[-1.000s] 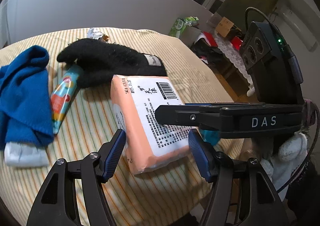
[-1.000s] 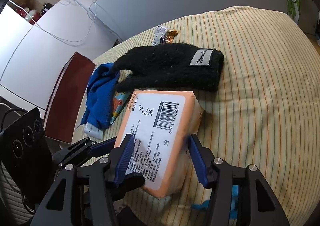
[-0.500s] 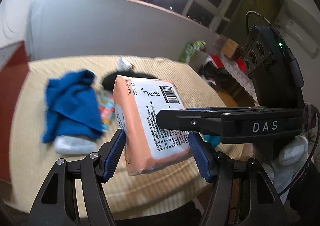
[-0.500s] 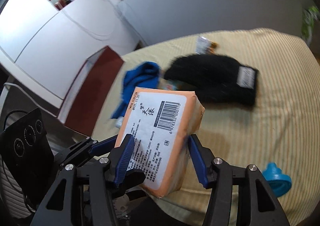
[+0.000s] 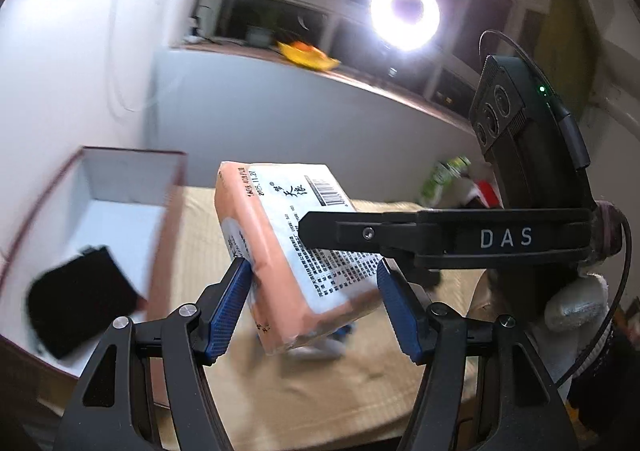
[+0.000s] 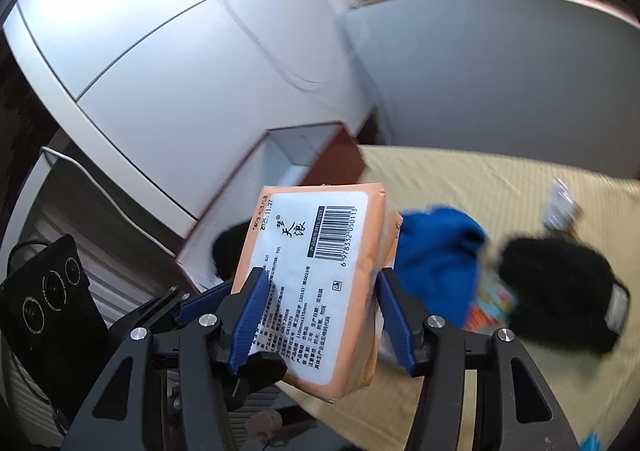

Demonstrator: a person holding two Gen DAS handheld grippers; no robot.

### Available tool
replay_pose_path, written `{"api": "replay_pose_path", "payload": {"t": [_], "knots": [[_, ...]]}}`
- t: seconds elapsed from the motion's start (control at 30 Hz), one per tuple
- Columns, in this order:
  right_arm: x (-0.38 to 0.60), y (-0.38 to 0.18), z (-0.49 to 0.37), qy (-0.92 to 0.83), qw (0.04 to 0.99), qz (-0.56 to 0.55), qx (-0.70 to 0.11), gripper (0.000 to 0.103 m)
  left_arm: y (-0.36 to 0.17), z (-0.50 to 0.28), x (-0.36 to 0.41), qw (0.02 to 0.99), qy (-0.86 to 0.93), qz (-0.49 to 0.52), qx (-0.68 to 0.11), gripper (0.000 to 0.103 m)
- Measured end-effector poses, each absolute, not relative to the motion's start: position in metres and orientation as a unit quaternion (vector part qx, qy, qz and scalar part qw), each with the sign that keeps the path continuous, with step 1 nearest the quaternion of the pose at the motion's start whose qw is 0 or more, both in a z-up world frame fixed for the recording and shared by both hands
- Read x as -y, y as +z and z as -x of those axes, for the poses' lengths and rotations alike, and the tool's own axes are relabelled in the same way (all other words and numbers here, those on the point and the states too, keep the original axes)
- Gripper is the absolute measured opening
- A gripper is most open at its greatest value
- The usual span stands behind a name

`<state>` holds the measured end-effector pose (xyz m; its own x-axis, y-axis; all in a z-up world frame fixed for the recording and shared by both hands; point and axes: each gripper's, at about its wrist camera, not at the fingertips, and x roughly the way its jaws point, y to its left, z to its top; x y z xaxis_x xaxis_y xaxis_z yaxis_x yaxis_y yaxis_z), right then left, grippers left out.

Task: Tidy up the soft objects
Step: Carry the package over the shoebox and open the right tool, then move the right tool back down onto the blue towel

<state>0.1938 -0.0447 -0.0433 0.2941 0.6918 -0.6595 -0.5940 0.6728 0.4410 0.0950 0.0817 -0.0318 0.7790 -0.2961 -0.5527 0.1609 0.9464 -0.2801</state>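
Note:
An orange tissue pack with a white barcode label (image 5: pixel 288 235) (image 6: pixel 316 275) is held in the air between both grippers. My left gripper (image 5: pixel 314 295) is shut on its short sides. My right gripper (image 6: pixel 318 315) is shut on it from the other end, and its black body crosses the left wrist view (image 5: pixel 440 235). A dark red box with a white inside (image 5: pixel 100 211) (image 6: pixel 296 155) stands at the left edge of the bed, with a black item (image 5: pixel 76 307) in it. A blue cloth (image 6: pixel 436 251) and a black knit hat (image 6: pixel 560 283) lie on the striped bedcover.
A colourful tube (image 6: pixel 490 303) lies between the blue cloth and the hat, and a small wrapper (image 6: pixel 560 203) lies farther back. A white wardrobe (image 6: pixel 160 51) stands left of the box. A ring light (image 5: pixel 404 19) shines at the window. A grey headboard wall (image 5: pixel 300 119) stands behind the bed.
Both grippers have lifted the tissue pack off the bedcover and carried it left toward the red box. The box and the black item in it have come into view.

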Motion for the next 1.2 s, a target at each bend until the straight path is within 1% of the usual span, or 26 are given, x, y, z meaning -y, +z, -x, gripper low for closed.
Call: {"api": "replay_pose_path", "payload": {"t": [0.13, 0.33, 0.57, 1.0, 1.2], "knots": [[-0.002, -0.034, -0.209, 0.427, 0.792, -0.039, -0.434, 0.052, -0.03, -0.1, -0.12, 0.942, -0.086, 0.119, -0.301, 0.064], [-0.065, -0.035, -0.224, 0.459, 0.775, -0.017, -0.434, 0.052, -0.035, -0.11, -0.164, 0.944, -0.039, 0.136, -0.299, 0.064], [-0.111, -0.047, -0.238, 0.474, 0.76, 0.005, -0.445, 0.052, -0.046, -0.126, -0.193, 0.938, -0.003, 0.141, -0.318, 0.064], [-0.128, -0.059, -0.253, 0.461, 0.764, 0.017, -0.452, 0.053, -0.058, -0.138, -0.207, 0.936, 0.045, 0.13, -0.323, 0.064], [-0.106, -0.054, -0.255, 0.452, 0.773, 0.013, -0.445, 0.057, -0.055, -0.131, -0.204, 0.938, 0.043, 0.13, -0.318, 0.064]]}}
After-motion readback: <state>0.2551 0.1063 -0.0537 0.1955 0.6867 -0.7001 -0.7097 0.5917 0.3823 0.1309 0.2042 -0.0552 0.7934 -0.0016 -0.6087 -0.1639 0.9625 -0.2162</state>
